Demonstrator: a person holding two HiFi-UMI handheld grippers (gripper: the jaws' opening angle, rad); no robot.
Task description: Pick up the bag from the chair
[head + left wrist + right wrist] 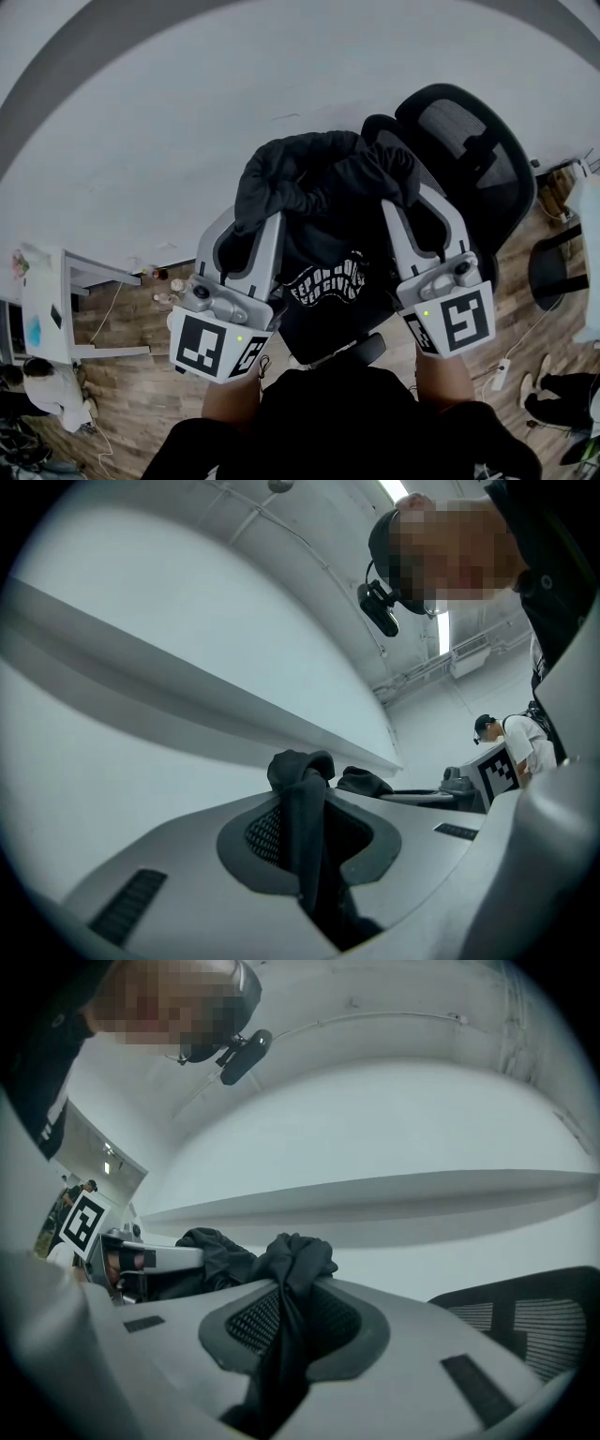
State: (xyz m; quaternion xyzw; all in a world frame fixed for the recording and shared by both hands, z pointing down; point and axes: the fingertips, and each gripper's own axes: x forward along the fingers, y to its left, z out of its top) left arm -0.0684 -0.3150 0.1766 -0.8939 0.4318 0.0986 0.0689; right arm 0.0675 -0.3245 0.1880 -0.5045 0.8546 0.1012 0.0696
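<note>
- Holding the black bag up by its top edge looks like the step right now. It hangs between the two grippers, just in front of the black mesh office chair.
- The left gripper has its jaws squeezed on a bunch of the bag's cloth. Its own view shows the cloth pinched between them, with a lump poking out past the tips.
- The right gripper has its jaws squeezed on another bunch of the top edge in the same way.
- From the head view the bag hides the seat, so I cannot tell if the bottom of the bag is off the seat yet.
- To do this well, lift both grippers straight up together and at the same height, so the bag does not tip.
- Do not pull the grippers far apart. The cloth looks soft and thin, and it could slide out of a pinch.
- Squeeze hard on both sides. If one side lets go, the bag will likely swing down from the other.
- Bring the bag toward the body, away from the chair back, so nothing catches.
</note>
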